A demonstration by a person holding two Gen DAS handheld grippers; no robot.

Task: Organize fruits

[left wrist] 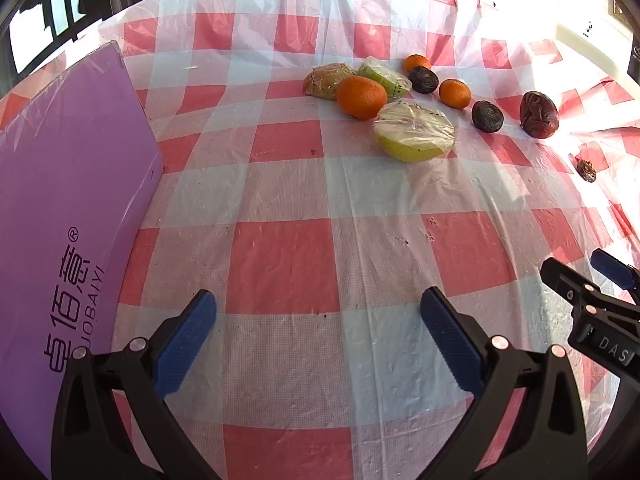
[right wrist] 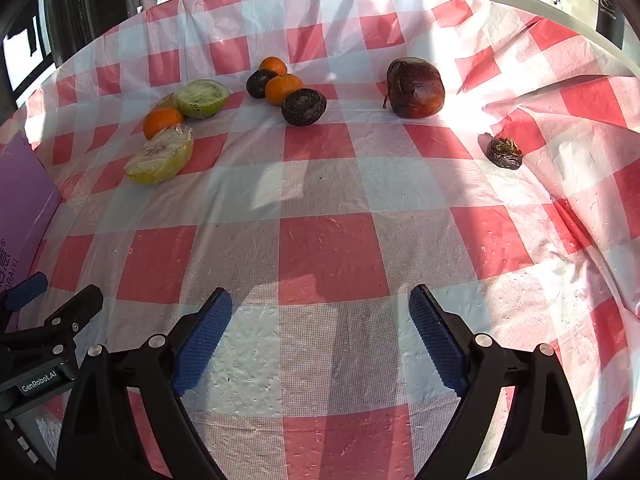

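Fruits [right wrist: 303,106] well ahead, fingers [right wrist: 202,344] spread, empty

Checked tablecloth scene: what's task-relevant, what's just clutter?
Job:
three round orange tangerines
plastic-wrapped cut green fruit halves
two dark round shrivelled fruits
large wrinkled dark red fruit
small dried brown fruit

Lying about:
purple printed box
red-and-white checked plastic tablecloth

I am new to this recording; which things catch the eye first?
A cluster of fruit at the far side of the checkered tablecloth: oranges beside a plastic-wrapped yellow-green fruit half. A big dark red fruit sits apart to the right. A purple box stands at the left edge.
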